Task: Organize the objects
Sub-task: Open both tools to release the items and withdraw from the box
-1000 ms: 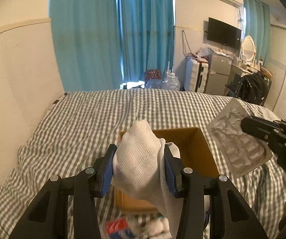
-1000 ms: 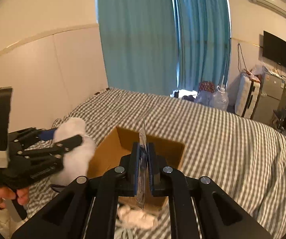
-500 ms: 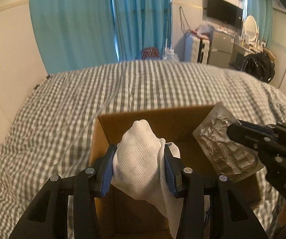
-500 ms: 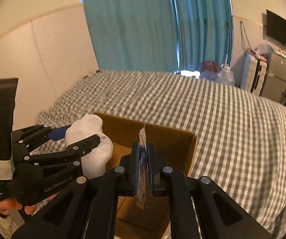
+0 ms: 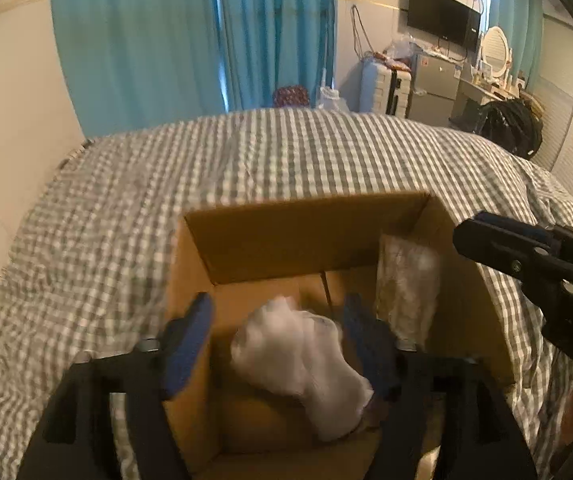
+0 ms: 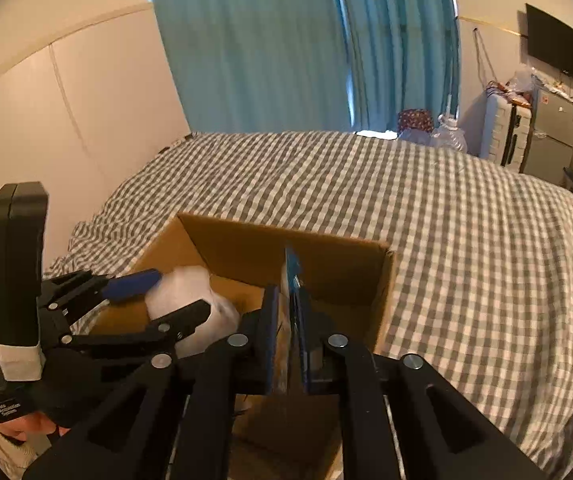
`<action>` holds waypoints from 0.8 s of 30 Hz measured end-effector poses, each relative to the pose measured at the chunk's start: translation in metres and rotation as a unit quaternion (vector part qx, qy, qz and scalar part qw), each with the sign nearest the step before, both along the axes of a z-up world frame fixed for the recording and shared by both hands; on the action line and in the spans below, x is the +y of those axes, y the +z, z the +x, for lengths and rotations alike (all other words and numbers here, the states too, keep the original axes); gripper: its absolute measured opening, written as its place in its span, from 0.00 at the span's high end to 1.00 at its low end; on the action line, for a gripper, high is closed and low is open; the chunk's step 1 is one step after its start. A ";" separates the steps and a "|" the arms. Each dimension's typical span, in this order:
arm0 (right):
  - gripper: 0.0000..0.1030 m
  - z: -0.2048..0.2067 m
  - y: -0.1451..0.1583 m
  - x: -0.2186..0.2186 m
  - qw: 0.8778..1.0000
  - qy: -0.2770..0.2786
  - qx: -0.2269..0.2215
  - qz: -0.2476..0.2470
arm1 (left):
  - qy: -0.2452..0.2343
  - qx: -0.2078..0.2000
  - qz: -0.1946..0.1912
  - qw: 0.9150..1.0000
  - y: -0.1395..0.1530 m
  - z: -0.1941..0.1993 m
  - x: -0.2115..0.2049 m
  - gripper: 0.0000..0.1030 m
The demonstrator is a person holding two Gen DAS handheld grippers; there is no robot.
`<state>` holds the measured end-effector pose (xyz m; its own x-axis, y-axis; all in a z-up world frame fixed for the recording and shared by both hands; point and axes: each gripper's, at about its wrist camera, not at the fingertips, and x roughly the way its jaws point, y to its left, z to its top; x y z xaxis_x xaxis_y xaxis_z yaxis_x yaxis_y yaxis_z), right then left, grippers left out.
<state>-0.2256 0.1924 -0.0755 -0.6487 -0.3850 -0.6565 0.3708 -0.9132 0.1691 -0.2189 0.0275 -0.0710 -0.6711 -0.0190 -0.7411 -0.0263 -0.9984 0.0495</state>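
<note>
On the bed (image 6: 466, 216), spread with a grey-and-white checked cover, sits an open cardboard box (image 5: 306, 240), and both tools are working over it. The box is the largest of the task's things; its far wall stands upright and its floor shows brown and mostly bare.

The left tool (image 5: 278, 344) hangs over the box with its blue-padded jaws spread wide. Between them, touching neither pad as far as the blur allows, is a white knit cloth bundle (image 5: 302, 364), which looks to be dropping or just landed inside the box. Its long axis runs from the far left down toward the near right, the narrower end nearest the camera.

The right tool (image 6: 286, 340) has its jaws nearly closed, pinching a thin flat packet (image 6: 288, 280) by its lower edge. The packet stands on edge, its long axis near vertical, top edge pointing up and away toward the far wall. In the left view it shows as a crinkled silvery sheet (image 5: 406, 284) standing in the box's right side, close to the side wall; I cannot tell whether it touches the floor.

By my judgement the task is far along for these two things: the bundle is released into the box, and the packet is inside but not yet let go. Whether more things wait outside the box cannot be seen.
</note>
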 end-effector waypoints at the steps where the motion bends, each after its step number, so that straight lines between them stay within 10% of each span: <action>1: 0.65 0.002 0.005 0.002 1.000 -0.004 0.002 -0.001 | 0.002 0.009 -0.004 1.000 0.007 0.005 -0.001 0.23; 15: 0.13 0.101 0.123 0.033 0.995 -0.036 0.090 0.026 | 0.048 0.087 -0.004 0.995 0.106 0.104 -0.004 0.00; 24: 0.09 0.165 0.136 0.040 0.993 -0.026 0.102 0.048 | 0.082 0.085 -0.028 0.993 0.093 0.175 0.005 0.00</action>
